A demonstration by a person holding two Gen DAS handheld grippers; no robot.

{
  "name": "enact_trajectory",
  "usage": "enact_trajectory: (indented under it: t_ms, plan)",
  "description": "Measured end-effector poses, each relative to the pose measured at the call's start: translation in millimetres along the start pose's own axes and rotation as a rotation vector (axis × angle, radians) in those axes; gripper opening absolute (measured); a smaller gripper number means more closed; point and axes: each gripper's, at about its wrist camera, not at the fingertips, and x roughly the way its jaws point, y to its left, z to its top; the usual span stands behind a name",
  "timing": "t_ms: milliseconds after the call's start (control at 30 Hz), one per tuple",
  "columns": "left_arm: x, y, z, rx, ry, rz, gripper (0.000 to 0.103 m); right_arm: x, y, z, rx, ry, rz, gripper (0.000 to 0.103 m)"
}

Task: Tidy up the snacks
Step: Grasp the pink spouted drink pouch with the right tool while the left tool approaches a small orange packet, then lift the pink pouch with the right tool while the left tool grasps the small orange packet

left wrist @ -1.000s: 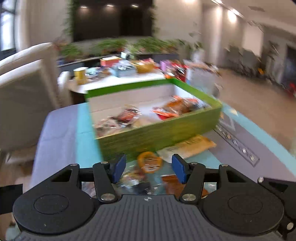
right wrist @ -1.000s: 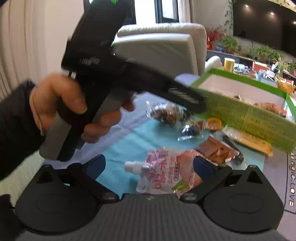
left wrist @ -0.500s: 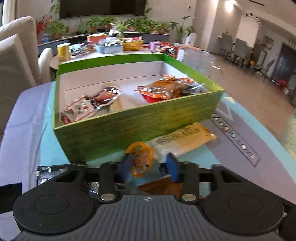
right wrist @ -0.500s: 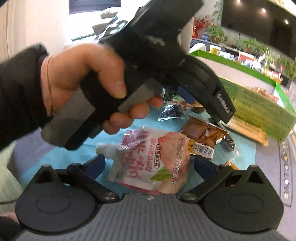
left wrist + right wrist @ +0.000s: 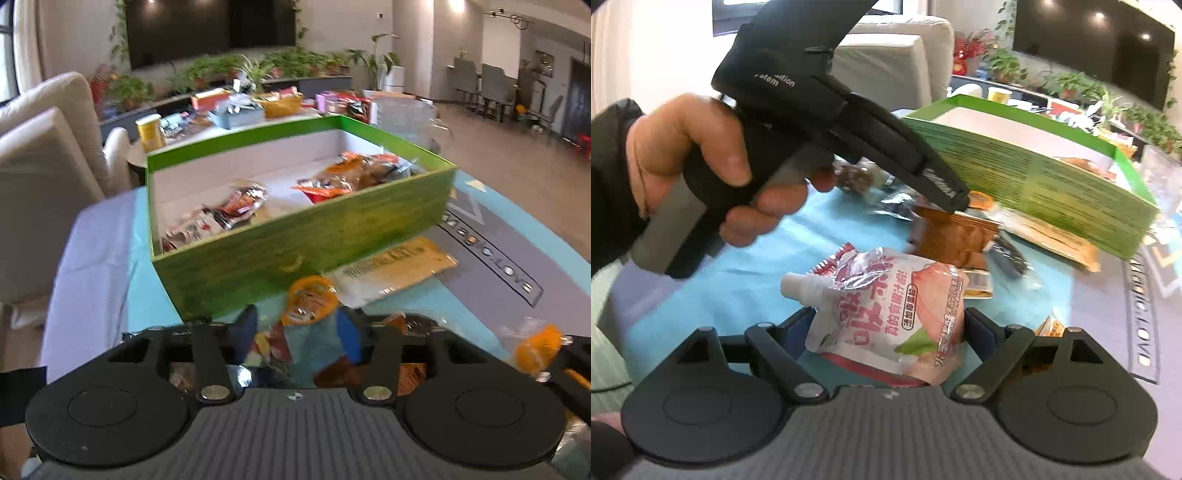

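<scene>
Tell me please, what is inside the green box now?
The green box holds red-and-white snack packets at its left and orange packets at its right, with bare white floor between. Its near wall hides the front strip of the floor, and the view is blurred.

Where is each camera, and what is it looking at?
Left wrist: sits on the left gripper, looking along its fingers at the green box and an orange snack packet held between them.
Right wrist: sits on the right gripper, looking at a pink drink pouch between its fingers; the person's left hand shows, holding the other gripper.
Shared: both views see the green box, the teal cloth and the sofa.
</scene>
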Motion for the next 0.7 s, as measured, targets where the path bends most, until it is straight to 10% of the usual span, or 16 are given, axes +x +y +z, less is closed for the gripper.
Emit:
enact_trajectory:
  t_ms: [333,533,600,700]
  plan:
    - [24.4,-2.3,10.2,0.010,0.016,-0.058,0.061,-1.4,-6.3,-1.5,0.046,0.007,-0.039,0.080]
    - [19.7,13.0,3.9,-0.110,0.013,-0.158,0.031,-3.3,-13.7,-5.1,0.056,-0.010,-0.037,0.080]
    - [11.6,8.1,1.0,-0.080,-0.018,-0.151,0.005,-6.2,-18.2,-6.1,0.071,-0.015,-0.036,0.080]
    - [-4.3,0.7,-1.5,-0.047,-0.064,-0.116,0.005,-12.5,-24.8,-7.4,0.118,-0.027,-0.029,0.080]
